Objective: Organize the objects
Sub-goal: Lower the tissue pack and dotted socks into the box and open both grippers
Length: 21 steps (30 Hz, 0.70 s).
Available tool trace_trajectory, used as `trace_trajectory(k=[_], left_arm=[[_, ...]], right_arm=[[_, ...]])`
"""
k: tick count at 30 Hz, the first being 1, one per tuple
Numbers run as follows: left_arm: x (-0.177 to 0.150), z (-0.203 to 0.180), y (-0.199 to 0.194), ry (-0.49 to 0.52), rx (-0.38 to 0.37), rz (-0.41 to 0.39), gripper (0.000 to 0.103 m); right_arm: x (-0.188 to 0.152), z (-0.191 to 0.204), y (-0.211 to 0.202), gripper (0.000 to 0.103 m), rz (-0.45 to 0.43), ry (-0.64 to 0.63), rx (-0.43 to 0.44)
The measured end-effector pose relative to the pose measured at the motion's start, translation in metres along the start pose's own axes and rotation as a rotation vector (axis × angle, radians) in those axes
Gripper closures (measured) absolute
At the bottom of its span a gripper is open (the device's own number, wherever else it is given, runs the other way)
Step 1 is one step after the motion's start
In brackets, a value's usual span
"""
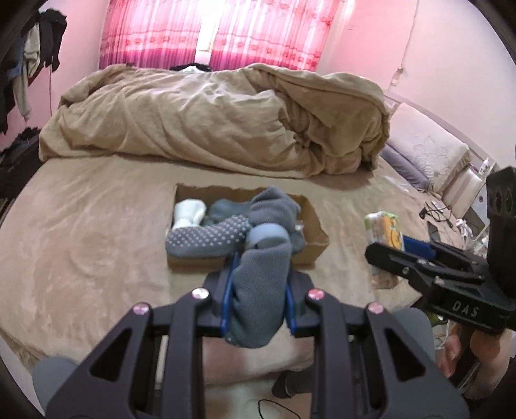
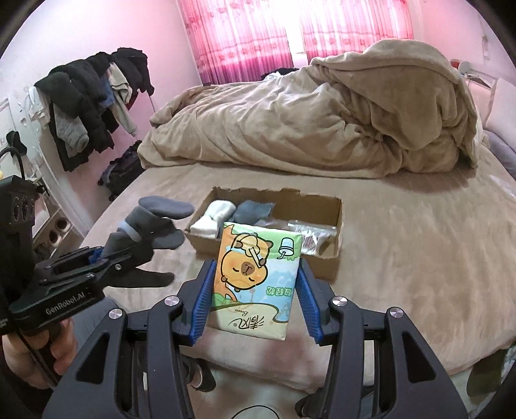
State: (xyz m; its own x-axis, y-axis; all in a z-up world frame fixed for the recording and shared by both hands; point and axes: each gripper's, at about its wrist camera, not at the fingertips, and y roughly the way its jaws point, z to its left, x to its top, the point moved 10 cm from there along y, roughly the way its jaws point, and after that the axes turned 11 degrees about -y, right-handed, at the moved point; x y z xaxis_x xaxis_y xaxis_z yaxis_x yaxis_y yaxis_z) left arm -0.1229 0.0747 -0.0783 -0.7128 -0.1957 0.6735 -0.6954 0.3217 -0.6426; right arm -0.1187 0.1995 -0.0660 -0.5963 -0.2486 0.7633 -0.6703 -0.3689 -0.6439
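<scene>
A shallow cardboard box lies on the bed and holds white socks, grey socks and a clear packet. My left gripper is shut on a pair of grey socks and holds it in front of the box, near its left end. My right gripper is shut on a cartoon tissue pack, held upright at the box's right front.
A rumpled beige duvet fills the far half of the bed. Dark clothes hang on a rack at the left. Pillows and cables lie at the right. Pink curtains are behind.
</scene>
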Motion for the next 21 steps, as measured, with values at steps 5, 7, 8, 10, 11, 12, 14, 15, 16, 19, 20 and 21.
trace_trajectory(k=[5,7,8,10,11,12,14,15,16,19,20,21], left_arm=[[0.016,-0.009,0.021,-0.009,-0.012,-0.001,0.077],[0.020,-0.012,0.034,-0.010,-0.017,0.011,0.077],[0.021,-0.013,0.039,-0.011,-0.018,0.016,0.077],[0.023,-0.016,0.053,-0.012,-0.020,0.026,0.077],[0.024,-0.017,0.061,-0.012,-0.019,0.034,0.077],[0.024,-0.017,0.068,-0.012,-0.017,0.038,0.077],[0.025,-0.016,0.081,-0.013,-0.011,0.046,0.077],[0.026,-0.016,0.089,-0.016,-0.009,0.051,0.077],[0.027,-0.015,0.097,-0.016,-0.010,0.057,0.077],[0.030,-0.015,0.121,0.013,-0.007,0.072,0.077],[0.031,-0.015,0.129,0.023,-0.003,0.077,0.077],[0.033,-0.014,0.137,0.027,0.000,0.082,0.077]], right_arm=[[0.009,-0.016,0.008,0.052,-0.006,0.001,-0.007],[0.014,-0.023,0.013,0.052,-0.010,0.005,-0.010],[0.015,-0.027,0.017,0.052,-0.010,0.006,-0.012],[0.019,-0.036,0.025,0.052,-0.011,0.008,-0.015],[0.020,-0.041,0.031,0.052,-0.009,0.009,-0.017],[0.022,-0.046,0.038,0.052,-0.007,0.011,-0.016],[0.025,-0.054,0.051,0.052,-0.002,0.017,-0.012],[0.026,-0.058,0.058,0.052,-0.002,0.020,-0.009],[0.027,-0.061,0.064,0.052,-0.001,0.022,-0.004],[0.034,-0.065,0.082,0.052,0.004,0.007,0.007],[0.037,-0.067,0.090,0.052,0.005,0.001,0.012],[0.039,-0.068,0.095,0.052,0.006,-0.003,0.013]])
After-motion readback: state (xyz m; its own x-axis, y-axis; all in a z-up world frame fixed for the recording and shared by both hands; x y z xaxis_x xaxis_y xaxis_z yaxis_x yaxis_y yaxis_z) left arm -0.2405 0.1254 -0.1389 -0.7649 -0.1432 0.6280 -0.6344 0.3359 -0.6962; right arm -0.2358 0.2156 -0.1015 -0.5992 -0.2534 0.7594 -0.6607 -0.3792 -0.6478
